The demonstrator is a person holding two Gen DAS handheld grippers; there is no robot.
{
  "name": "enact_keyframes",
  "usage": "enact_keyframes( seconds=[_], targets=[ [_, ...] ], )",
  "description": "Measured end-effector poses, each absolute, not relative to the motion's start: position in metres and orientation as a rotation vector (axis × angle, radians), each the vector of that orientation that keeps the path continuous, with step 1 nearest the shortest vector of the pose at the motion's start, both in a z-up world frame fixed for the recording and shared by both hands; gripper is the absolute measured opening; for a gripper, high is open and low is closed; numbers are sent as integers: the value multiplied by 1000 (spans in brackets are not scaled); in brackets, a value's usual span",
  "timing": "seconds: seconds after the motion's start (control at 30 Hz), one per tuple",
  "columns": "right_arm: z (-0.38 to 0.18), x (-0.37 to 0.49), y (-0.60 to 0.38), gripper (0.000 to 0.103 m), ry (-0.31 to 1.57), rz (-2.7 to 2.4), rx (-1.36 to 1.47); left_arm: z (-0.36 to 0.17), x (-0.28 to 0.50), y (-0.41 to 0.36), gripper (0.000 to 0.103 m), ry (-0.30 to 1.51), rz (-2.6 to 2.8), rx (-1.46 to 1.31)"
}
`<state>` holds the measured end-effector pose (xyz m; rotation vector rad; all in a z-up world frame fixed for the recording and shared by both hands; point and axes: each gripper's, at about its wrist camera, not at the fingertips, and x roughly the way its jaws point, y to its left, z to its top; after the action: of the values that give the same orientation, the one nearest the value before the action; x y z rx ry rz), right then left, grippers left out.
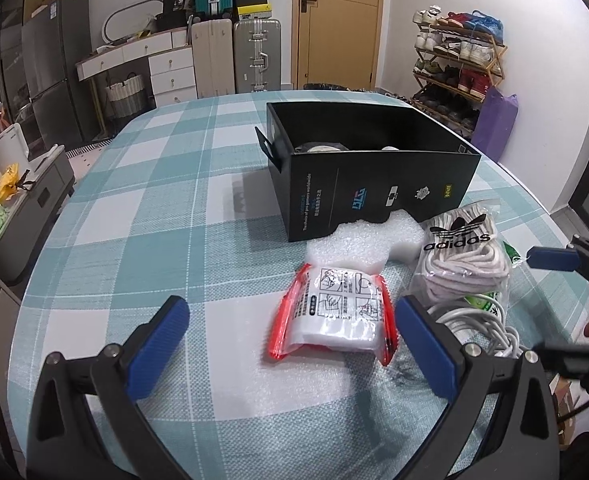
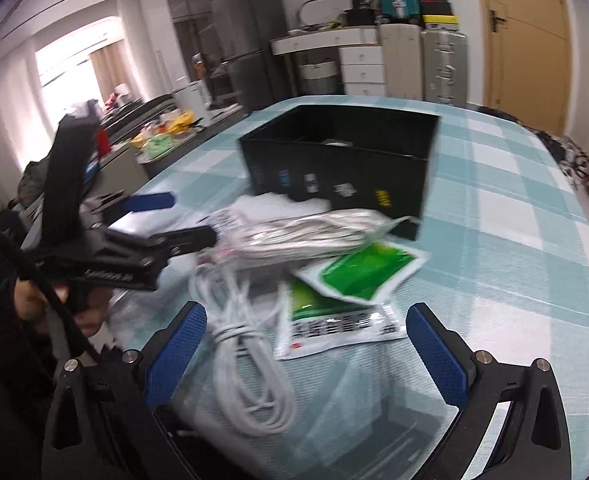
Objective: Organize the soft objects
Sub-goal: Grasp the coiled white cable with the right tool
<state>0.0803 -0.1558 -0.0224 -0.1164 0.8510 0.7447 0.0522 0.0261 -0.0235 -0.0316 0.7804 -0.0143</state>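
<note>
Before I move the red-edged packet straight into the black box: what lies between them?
In the left wrist view, a white foam sheet lies between the red-edged packet and the black box, reaching both.

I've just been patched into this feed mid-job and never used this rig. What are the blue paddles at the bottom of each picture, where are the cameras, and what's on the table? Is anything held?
There is no robot arm: a person holds a two-finger gripper in each hand, and a fisheye camera on each looks forward along its blue padded fingers.

In the left wrist view the left gripper is open above the checked tablecloth, its fingers either side of a red-edged packet. Beyond lie white foam wrap, a bag of white laces marked adidas and an open black box.

In the right wrist view, which is blurred, the right gripper is also open, over a coiled white cable and green and white sachets. The other gripper shows at the left, in the person's hand.

Neither gripper holds anything.
</note>
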Motion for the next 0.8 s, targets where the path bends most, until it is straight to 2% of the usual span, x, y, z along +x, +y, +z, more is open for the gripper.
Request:
enact_keyframes(
  seconds=[0.13,0.27,0.37,0.67,0.77,0.8],
  targets=[
    [-26,74,-143,100,859,798,-133,-23,51,25,103,780,-15,-31],
    [-34,69,-131,85,882,835,-170,-23,49,25,103,779,-16,-25],
    [-37,65,-126,82,879,860,-184,-24,50,24,103,784,-18,-25],
    [-45,57,-103,60,847,875,-273,-27,52,21,103,793,-18,-27],
    [-45,58,-104,49,840,875,-273,-28,52,22,103,792,-21,-36],
    [-45,58,-104,49,831,872,-283,-28,52,22,103,793,-18,-32]
  ],
)
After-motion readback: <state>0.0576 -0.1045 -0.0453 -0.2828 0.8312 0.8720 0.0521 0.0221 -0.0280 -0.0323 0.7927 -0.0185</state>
